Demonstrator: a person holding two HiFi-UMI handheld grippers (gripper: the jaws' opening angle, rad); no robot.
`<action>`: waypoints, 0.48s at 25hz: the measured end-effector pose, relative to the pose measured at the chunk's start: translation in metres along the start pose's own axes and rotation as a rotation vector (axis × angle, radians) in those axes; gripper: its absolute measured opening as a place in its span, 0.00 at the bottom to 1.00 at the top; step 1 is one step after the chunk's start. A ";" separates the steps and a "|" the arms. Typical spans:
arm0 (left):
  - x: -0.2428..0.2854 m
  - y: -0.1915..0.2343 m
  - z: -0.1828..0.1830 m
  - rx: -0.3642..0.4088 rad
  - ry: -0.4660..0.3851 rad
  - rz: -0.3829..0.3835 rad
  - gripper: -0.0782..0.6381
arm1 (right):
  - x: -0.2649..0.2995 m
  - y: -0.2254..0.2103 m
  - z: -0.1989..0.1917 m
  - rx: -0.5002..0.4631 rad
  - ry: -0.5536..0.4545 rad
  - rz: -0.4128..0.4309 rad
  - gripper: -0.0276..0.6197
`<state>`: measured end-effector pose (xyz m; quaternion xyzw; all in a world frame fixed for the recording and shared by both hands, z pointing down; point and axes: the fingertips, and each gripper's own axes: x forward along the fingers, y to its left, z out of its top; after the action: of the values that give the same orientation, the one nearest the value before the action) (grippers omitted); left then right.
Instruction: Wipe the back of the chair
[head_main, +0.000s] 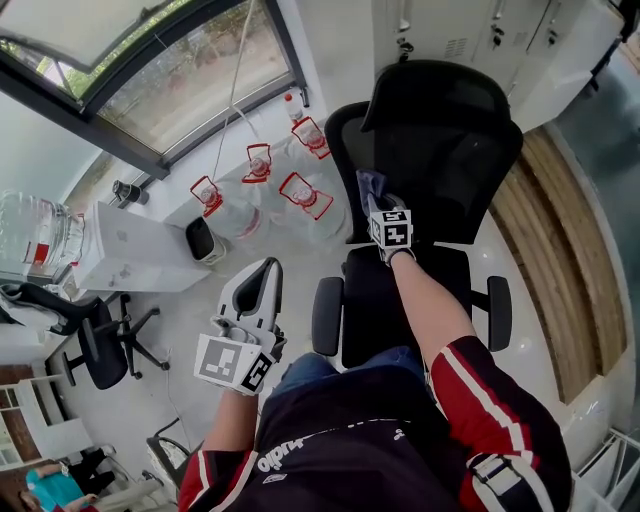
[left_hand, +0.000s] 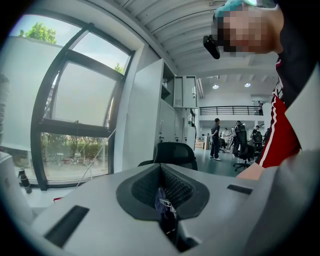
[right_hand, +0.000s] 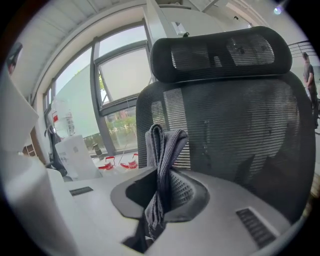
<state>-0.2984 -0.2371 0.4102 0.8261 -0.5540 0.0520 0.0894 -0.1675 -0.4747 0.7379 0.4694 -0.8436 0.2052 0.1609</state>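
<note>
A black mesh office chair (head_main: 440, 150) with a headrest (head_main: 435, 90) stands in front of me. My right gripper (head_main: 385, 212) is shut on a grey-blue cloth (head_main: 369, 186), held up against the lower left of the chair's back. In the right gripper view the folded cloth (right_hand: 164, 147) sticks up from my right gripper (right_hand: 161, 190), with the mesh back (right_hand: 240, 130) close behind it. My left gripper (head_main: 268, 270) hangs to the left of the seat, apart from the chair. Its jaws are together on nothing, as the left gripper view (left_hand: 165, 200) also shows.
Several water jugs with red handles (head_main: 300, 192) stand by the window left of the chair. A white box (head_main: 140, 250) and a second black chair (head_main: 100, 345) are further left. White lockers (head_main: 480, 35) stand behind. People (left_hand: 216, 139) stand far off.
</note>
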 end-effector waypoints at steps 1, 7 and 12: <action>0.001 -0.003 0.000 0.001 0.000 0.000 0.14 | -0.002 -0.004 0.000 0.002 -0.001 -0.003 0.14; 0.011 -0.024 0.002 0.009 -0.002 -0.005 0.14 | -0.016 -0.034 0.001 0.007 -0.011 -0.022 0.14; 0.025 -0.048 0.004 0.009 -0.002 -0.021 0.14 | -0.034 -0.066 -0.004 0.013 -0.011 -0.041 0.14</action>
<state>-0.2450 -0.2426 0.4064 0.8322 -0.5452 0.0525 0.0856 -0.0932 -0.4791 0.7384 0.4889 -0.8332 0.2049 0.1576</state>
